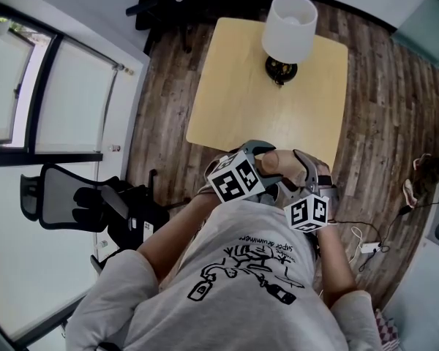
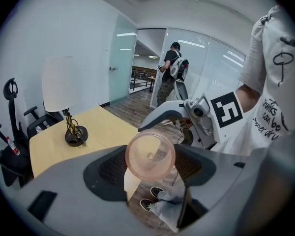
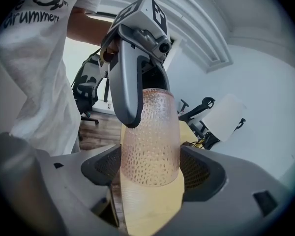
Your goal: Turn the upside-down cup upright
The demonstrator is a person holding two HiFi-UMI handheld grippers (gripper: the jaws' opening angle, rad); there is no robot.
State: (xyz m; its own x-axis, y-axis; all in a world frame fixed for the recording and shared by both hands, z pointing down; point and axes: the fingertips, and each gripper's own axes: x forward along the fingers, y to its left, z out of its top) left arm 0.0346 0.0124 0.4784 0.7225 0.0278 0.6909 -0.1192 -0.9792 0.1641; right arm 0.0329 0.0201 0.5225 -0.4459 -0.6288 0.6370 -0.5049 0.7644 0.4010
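chair: a black office chair [image 1: 73, 196] stands on the wood floor [image 1: 168, 86] at 9 o'clock in the head view, well apart from the surface.
left gripper: the left gripper [image 2: 150, 167] is held up before the person's chest, off the surface, which lies at its 12 o'clock.
left fingers: the left fingers [image 2: 108, 168] are partly open and clamped on the cup, one pad against each side of it.
cup: the pink, dimpled, see-through cup [image 3: 150, 136] is in the air between both grippers. In the left gripper view one round end [image 2: 150, 156] faces the camera. In the right gripper view its side shows, with the broad end near and the narrow end at 12 o'clock.
right gripper: the right gripper [image 3: 150, 170] is just beside the left one, at its 3 o'clock.
right fingers: the right fingers [image 3: 199, 168] are spread wide, one on each side of the cup's broad end and just beside its wall. No press on it shows.
surface: the surface [image 1: 241, 93] is a pale wooden top.
lamp: a white-shaded lamp [image 1: 289, 28] stands on the surface at its 12 o'clock edge.
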